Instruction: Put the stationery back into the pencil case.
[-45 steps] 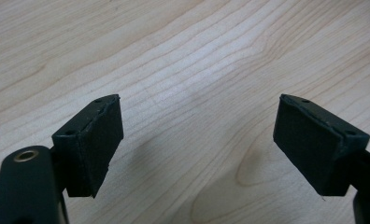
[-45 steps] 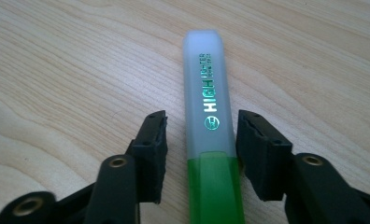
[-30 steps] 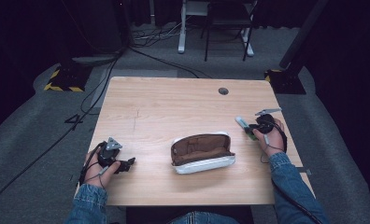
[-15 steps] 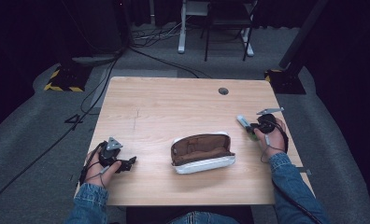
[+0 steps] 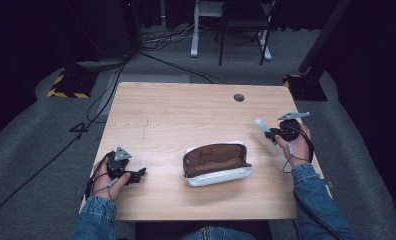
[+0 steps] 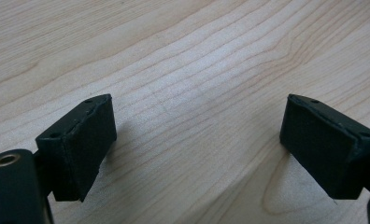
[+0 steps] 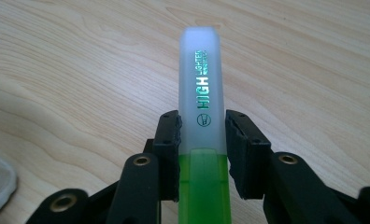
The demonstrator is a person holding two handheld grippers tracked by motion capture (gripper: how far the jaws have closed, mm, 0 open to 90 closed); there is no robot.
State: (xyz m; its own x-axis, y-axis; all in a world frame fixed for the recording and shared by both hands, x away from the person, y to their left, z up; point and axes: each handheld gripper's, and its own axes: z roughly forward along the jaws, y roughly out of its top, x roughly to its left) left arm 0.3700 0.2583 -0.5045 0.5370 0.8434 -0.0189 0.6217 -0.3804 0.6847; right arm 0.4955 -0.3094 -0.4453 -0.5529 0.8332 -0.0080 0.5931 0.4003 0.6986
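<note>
Right gripper view, fingers point(image 7: 202, 154) clamp a green highlighter point(image 7: 201, 116), left gripper's point(image 6: 202, 149) spread empty, pouch point(image 5: 216, 164) seemingly unzipped.

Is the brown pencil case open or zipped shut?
Open. The pencil case lies on the table with its top spread wide, showing its brown lining; whether anything lies inside, I cannot tell.

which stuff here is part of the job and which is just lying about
In use:
- highlighter, clamped in the right tool
- open pouch on the table
- left tool, open, holding nothing

Lying about:
- floor cables
- chair behind the table
</note>
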